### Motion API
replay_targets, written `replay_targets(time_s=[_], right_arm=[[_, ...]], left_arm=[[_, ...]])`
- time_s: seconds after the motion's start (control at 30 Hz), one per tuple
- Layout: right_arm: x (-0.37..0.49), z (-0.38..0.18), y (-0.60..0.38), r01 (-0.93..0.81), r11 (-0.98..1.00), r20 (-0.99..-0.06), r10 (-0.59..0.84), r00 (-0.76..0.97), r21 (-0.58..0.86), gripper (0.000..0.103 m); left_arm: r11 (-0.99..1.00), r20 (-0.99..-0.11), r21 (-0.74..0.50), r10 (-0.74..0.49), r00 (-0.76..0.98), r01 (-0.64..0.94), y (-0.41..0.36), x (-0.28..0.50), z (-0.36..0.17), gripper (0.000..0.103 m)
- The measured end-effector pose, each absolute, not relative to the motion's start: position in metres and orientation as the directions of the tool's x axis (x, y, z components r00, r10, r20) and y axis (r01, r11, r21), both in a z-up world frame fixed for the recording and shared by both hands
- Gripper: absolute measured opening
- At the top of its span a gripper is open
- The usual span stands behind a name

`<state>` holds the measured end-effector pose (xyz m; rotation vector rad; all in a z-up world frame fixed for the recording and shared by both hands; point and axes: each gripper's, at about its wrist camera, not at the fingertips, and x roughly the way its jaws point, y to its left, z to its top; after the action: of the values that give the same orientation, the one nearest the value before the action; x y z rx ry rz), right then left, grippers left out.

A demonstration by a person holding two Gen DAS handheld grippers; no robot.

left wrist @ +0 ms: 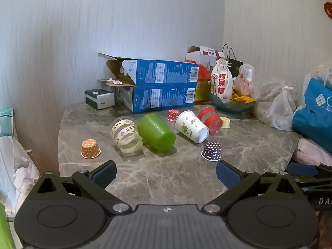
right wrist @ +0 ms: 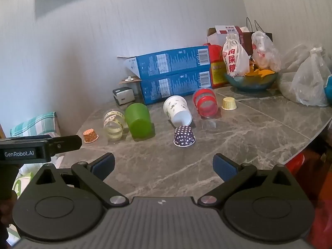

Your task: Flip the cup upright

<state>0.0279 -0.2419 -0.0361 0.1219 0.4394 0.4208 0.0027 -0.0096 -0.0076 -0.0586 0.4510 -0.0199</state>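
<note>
Several cups lie on their sides on the marble table [left wrist: 166,178]: a clear taped cup [left wrist: 126,134] [right wrist: 113,125], a green cup [left wrist: 155,131] [right wrist: 138,120], a white printed cup [left wrist: 192,126] [right wrist: 177,111] and a red-banded clear cup [left wrist: 209,118] [right wrist: 205,101]. Small paper cups stand upside down: orange dotted [left wrist: 90,148] [right wrist: 90,136], dark dotted [left wrist: 211,151] [right wrist: 184,136], red dotted [left wrist: 172,115], yellow [left wrist: 225,122] [right wrist: 228,103]. My left gripper [left wrist: 166,174] and right gripper [right wrist: 164,166] are open and empty, short of the cups.
Two stacked blue boxes [left wrist: 164,85] [right wrist: 172,72], a tissue box [left wrist: 99,98], a bowl [left wrist: 232,103] with a cloth bag, and plastic bags [left wrist: 284,108] crowd the back and right. The left gripper's body [right wrist: 39,147] shows at left in the right wrist view.
</note>
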Motion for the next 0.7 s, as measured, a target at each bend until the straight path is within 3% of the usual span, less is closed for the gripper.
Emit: replay_targets(time_s=[0.7], right_arm=[[0.0297, -0.0374, -0.2427, -0.374, 0.905, -0.389, 0.425, 0.817, 0.205, 0.102]], left_arm=[[0.998, -0.440, -0.065, -0.038, 0.897, 0.010, -0.0089, 0.0021, -0.0092, 0.103]])
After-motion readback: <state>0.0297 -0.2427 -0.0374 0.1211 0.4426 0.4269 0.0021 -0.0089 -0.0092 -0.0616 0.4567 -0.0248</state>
